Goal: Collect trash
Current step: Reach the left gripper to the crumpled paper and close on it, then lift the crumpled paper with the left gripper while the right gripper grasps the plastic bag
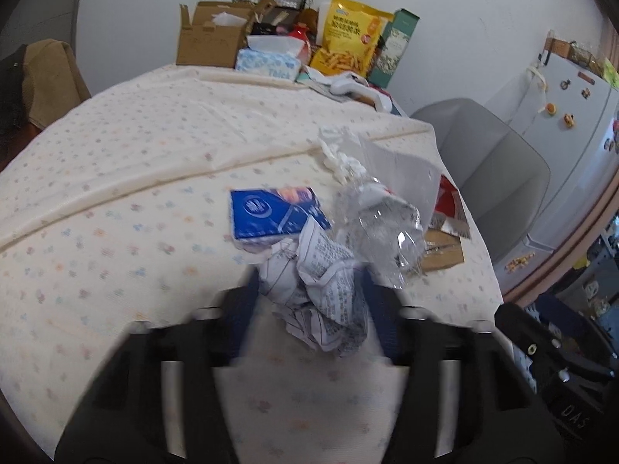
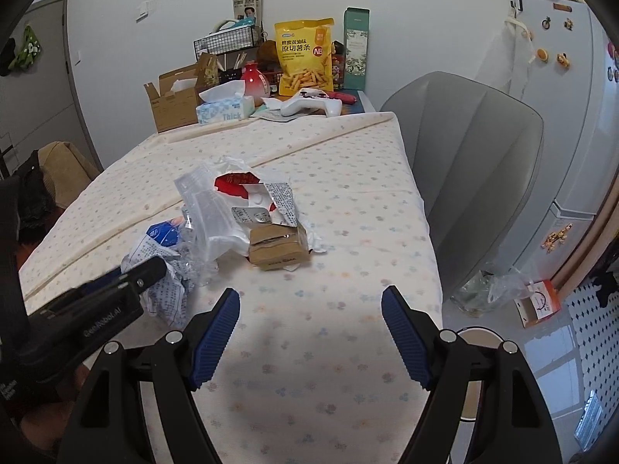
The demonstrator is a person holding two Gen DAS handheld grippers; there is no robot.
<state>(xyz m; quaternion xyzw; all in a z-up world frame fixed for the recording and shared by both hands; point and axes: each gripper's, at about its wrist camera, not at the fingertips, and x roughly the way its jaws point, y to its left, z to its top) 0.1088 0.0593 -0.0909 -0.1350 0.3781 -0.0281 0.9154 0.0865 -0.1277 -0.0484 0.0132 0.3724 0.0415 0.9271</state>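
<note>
A crumpled printed paper [image 1: 317, 286] sits between the blue pads of my left gripper [image 1: 309, 294], which is shut on it just above the tablecloth. Beyond it lie a blue tissue pack [image 1: 271, 212], crushed clear plastic [image 1: 379, 224] and a flattened brown carton [image 1: 441, 247]. From the right wrist view the same pile shows the brown carton [image 2: 276, 251], a red and white wrapper [image 2: 232, 185], and the paper [image 2: 166, 294] under the left gripper [image 2: 151, 270]. My right gripper [image 2: 309, 309] hangs open over bare cloth in front of the pile, holding nothing.
The table [image 2: 348, 201] has a dotted cream cloth. At its far end stand a cardboard box [image 2: 174, 104], a tissue box [image 2: 224, 110], a yellow snack bag [image 2: 305, 58] and a white game controller [image 2: 313, 104]. A grey chair [image 2: 476, 162] is to the right, with a small orange box [image 2: 537, 301] on the floor.
</note>
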